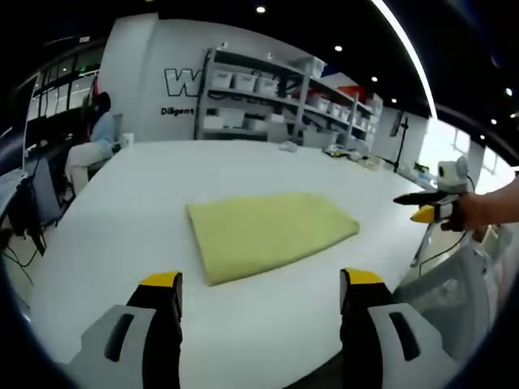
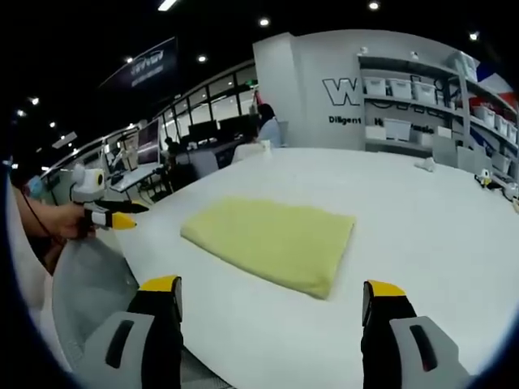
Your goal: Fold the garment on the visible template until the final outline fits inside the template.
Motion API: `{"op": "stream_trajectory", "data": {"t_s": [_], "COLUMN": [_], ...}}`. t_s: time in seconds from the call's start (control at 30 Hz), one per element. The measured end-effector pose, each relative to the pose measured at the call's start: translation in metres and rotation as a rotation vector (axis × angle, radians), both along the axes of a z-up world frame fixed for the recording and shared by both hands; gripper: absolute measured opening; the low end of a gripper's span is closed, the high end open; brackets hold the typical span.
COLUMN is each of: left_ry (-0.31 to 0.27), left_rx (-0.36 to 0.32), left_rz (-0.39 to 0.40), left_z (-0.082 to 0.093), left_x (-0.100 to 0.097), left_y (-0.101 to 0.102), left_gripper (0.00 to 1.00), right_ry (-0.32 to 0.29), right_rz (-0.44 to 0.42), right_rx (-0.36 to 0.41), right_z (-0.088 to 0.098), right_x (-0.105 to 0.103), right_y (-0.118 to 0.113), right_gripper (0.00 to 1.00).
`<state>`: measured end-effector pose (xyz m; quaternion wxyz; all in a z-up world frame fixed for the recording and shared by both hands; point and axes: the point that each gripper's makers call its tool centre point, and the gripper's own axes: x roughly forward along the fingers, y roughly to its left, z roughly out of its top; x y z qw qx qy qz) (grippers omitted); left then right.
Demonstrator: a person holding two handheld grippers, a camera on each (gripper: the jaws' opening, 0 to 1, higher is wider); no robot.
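Observation:
A yellow garment point(image 1: 272, 231) lies folded into a flat, roughly rectangular pad on the white table point(image 1: 146, 211). My left gripper point(image 1: 262, 279) hovers over the near table edge, short of the garment, jaws wide apart and holding nothing. In the right gripper view the same garment point(image 2: 272, 243) lies ahead of my right gripper point(image 2: 273, 285), which is open and holding nothing. Each gripper appears in the other's view, held by a hand off the table edge: the right gripper point(image 1: 434, 207) at the right, the left gripper point(image 2: 109, 215) at the left.
Grey chair backs point(image 1: 454, 292) point(image 2: 89, 284) stand at the table edge near the hands. Small items point(image 1: 288, 146) lie at the far side of the table. Shelves with bins point(image 1: 259, 89) line the back wall. A person point(image 1: 93, 142) sits beyond the table's far left corner.

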<state>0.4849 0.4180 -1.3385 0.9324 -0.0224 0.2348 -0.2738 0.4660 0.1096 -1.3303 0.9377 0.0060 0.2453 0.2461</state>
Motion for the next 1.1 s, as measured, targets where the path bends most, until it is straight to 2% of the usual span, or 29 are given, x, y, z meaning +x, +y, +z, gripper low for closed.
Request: {"op": "stream_trajectory", "data": {"t_s": [0.27,0.87,1.1], "left_ry": [0.005,-0.006,0.009], "left_rx": [-0.017,-0.026,-0.014], "left_rz": [0.014,0.006,0.003], "left_z": [0.002,0.004,0.000], "left_x": [0.001,0.000,0.000], "left_y": [0.003,0.001,0.000], "left_gripper": [0.76,0.75,0.78], "right_ry": [-0.016,-0.021,-0.018], "right_rz": [0.003,-0.013,-0.021], "right_rx": [-0.002,0.003,0.003], "right_z": [0.006,0.005,0.004], "right_x": [0.005,0.010,0.011], "right_y": [0.004,0.007,0.006], "right_gripper": [0.90,0.90,0.90]}}
